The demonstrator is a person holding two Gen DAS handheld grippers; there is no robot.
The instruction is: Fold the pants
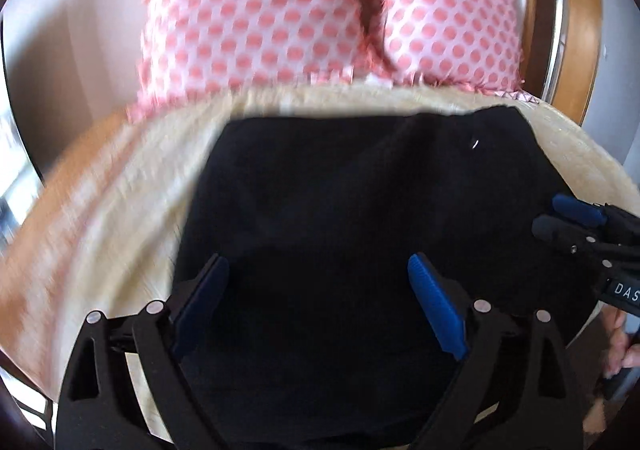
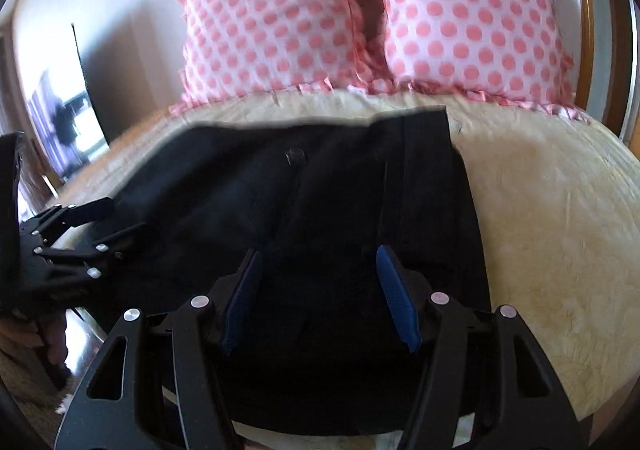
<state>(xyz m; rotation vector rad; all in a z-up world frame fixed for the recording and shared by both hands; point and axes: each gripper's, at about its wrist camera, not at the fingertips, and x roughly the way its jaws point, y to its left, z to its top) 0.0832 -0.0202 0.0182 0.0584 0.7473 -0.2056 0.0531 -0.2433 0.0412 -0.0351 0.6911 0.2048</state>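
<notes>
Black pants point(image 2: 320, 202) flat on bed point(image 2: 552, 218), below 2 pillows point(image 2: 360, 18) | L tool point(image 1: 318, 306) wide, over pants | R tool point(image 2: 318, 298) wide, over pants

The pants point(image 2: 320, 202) are a matt black cloth, fairly smooth, with one small shiny button point(image 2: 295, 155) near the waistband. Under them the bed cover point(image 2: 552, 218) looks like soft cream fabric, kind of fuzzy and crinkled. The pillows point(image 2: 360, 18) are white cotton-looking cloth with pink dots and frilly edges. Both tools, left tool point(image 1: 318, 304) and right tool point(image 2: 318, 300), are matt black plastic with bright metal rivets, and the blue pads point(image 2: 398, 306) look ribbed and rubbery. The headboard point(image 2: 585, 10) is glossy varnished wood.
</notes>
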